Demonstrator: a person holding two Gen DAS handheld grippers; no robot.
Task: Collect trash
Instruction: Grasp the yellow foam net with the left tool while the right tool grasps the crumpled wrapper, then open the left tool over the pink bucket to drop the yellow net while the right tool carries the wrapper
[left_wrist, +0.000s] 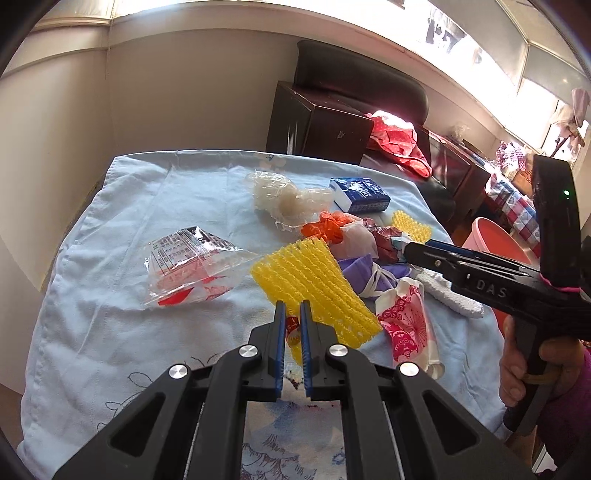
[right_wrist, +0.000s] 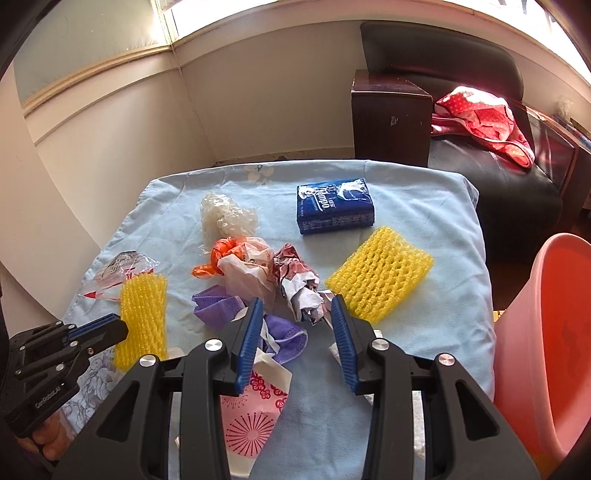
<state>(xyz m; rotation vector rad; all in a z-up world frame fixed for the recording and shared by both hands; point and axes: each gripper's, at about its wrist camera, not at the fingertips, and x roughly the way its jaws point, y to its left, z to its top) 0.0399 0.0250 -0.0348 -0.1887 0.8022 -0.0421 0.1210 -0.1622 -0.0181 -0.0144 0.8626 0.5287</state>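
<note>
Trash lies in a heap on the light blue cloth (left_wrist: 110, 221). My left gripper (left_wrist: 292, 314) is shut on the near edge of a yellow foam net (left_wrist: 314, 288); the right wrist view shows the left gripper (right_wrist: 123, 328) at that yellow foam net's (right_wrist: 144, 317) side. My right gripper (right_wrist: 297, 314) stands open over a crumpled red-and-white wrapper (right_wrist: 299, 280) and a purple mask (right_wrist: 218, 306), pressing on nothing. In the left wrist view the right gripper (left_wrist: 408, 251) reaches in from the right, its tip at the wrapper (left_wrist: 388, 240).
Also on the cloth: a printed clear bag (left_wrist: 184, 266), crumpled clear film (right_wrist: 225, 214), an orange bag (right_wrist: 221, 254), a blue tissue pack (right_wrist: 334, 206), a second yellow net (right_wrist: 380, 273), a pink-patterned bag (right_wrist: 251, 424). A pink bucket (right_wrist: 546, 332) stands at the right; a dark sofa (right_wrist: 480, 177) behind.
</note>
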